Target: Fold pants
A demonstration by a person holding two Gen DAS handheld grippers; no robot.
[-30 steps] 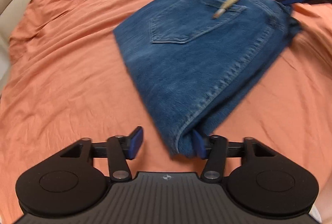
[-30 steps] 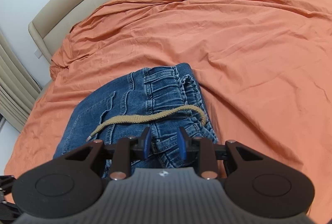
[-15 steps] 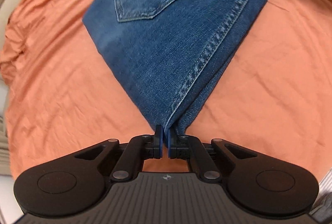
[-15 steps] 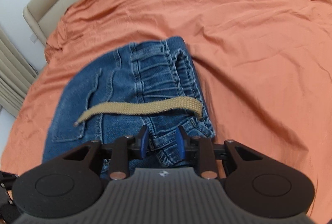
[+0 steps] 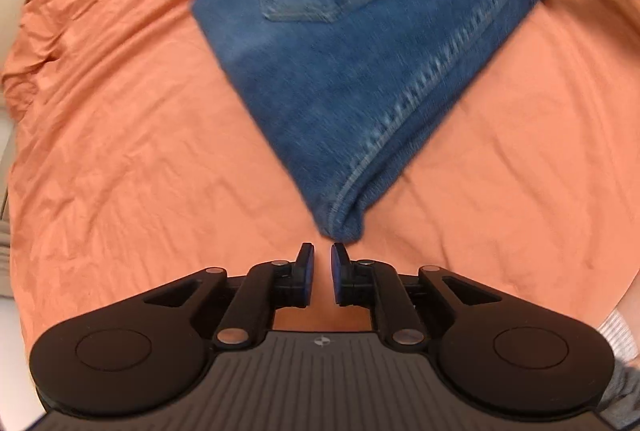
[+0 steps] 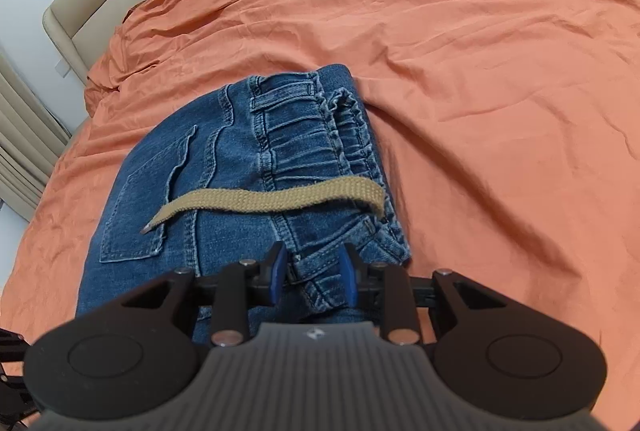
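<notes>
Denim pants (image 5: 360,63), folded into a compact stack, lie on the orange bedsheet (image 5: 120,151). Left gripper (image 5: 322,263) sits just short of the near folded corner, jaws opening, nothing between them; the stack's long axis runs away from it up and right toward the waistband. Right gripper (image 6: 312,271) is clamped on the waistband edge, tan drawstring (image 6: 264,199) lying across the back pocket. Left is nearer the free corner. No readable labels; pillow embroidery too small.

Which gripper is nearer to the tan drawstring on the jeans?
Right. The right gripper grips the waistband just below the tan drawstring. The left gripper, opening with nothing between its pads, sits off the jeans at the far folded corner.
</notes>
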